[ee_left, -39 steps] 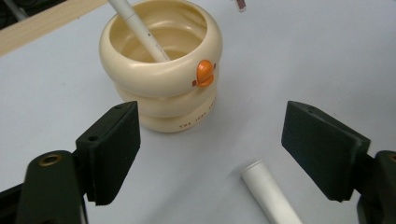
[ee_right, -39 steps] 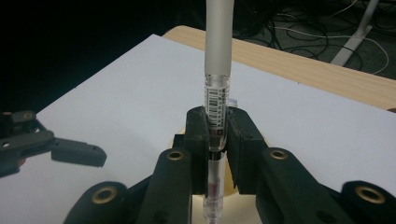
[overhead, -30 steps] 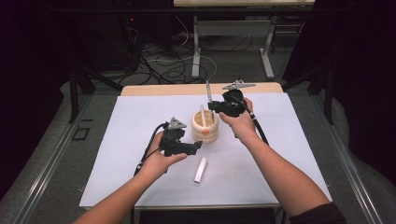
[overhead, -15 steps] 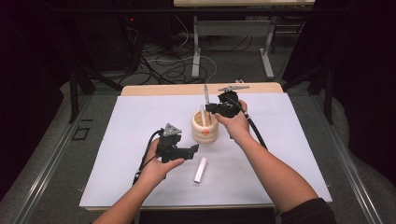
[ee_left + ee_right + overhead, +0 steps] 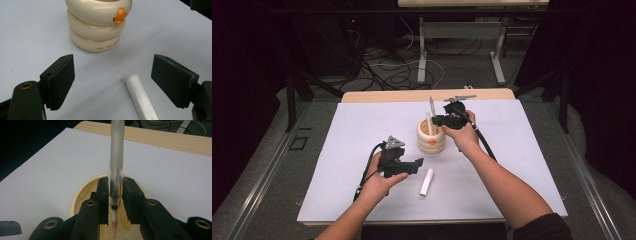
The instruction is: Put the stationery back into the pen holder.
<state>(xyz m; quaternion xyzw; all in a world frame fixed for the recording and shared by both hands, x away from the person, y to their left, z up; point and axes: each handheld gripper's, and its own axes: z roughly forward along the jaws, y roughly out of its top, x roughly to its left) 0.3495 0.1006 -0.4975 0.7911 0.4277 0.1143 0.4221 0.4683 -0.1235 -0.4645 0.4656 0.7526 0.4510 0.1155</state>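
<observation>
Translucent plastic forms the barrel of the pen (image 5: pixel 117 157), a slim straight rod with a dark inner section and a pinkish tip pointing down; it is standing upright in the mouth of the holder (image 5: pixel 431 136), near the middle of the white sheet (image 5: pixel 522 150) and closer to its far edge. The right gripper (image 5: pixel 439 120) is reaching over the holder from the right, its two ribbed black pads flanking the barrel; the jaws have just been easing apart, with the pen between them, and the left pad appears to be touching it while a thin gap is showing at the right pad. One holder is standing here: glossy cream, shaped as three stacked rings, carrying a small orange beak (image 5: pixel 119 16). One white cap (image 5: pixel 140 96), a smooth matte cylinder, is lying flat nearer the front edge, just right of the left gripper (image 5: pixel 418 164), whose jaws are standing wide apart over bare sheet, gripping nothing. The sheet is covering a pale wooden table (image 5: pixel 387 95).
</observation>
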